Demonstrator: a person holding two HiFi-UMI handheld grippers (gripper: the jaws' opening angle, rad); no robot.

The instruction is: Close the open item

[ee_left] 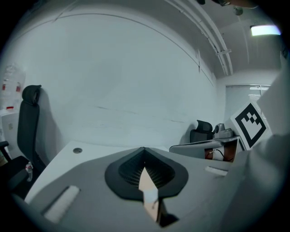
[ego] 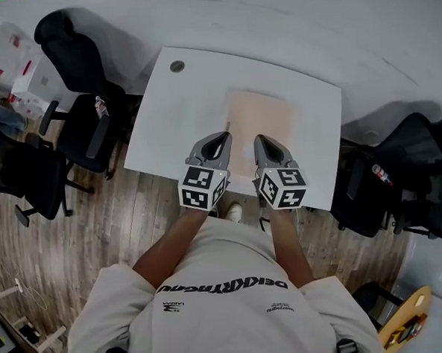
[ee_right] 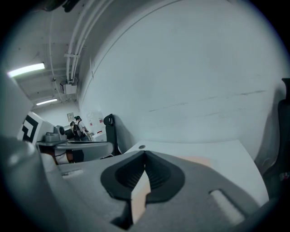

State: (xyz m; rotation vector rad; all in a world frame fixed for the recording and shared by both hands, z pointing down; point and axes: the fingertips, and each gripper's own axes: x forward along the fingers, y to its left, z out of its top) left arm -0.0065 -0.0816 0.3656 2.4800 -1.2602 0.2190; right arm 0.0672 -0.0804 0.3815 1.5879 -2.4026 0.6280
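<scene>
A flat, pale peach rectangular item (ego: 261, 117) lies on the white table (ego: 165, 116), right of its middle; it looks flat, and no raised cover or flap shows. My left gripper (ego: 224, 137) hovers over the item's near left edge, and my right gripper (ego: 261, 140) hovers over its near middle. They are side by side, both pointing away from me. In the left gripper view the left gripper (ee_left: 144, 150) has its jaw tips meeting, with nothing held. The right gripper (ee_right: 145, 153) looks the same, and the peach item (ee_right: 197, 161) shows beyond it.
A round cable grommet (ego: 177, 66) sits at the table's far left corner. Black office chairs stand to the left (ego: 82, 106) and to the right (ego: 418, 171) of the table. A wood floor surrounds the table, with a white wall behind it.
</scene>
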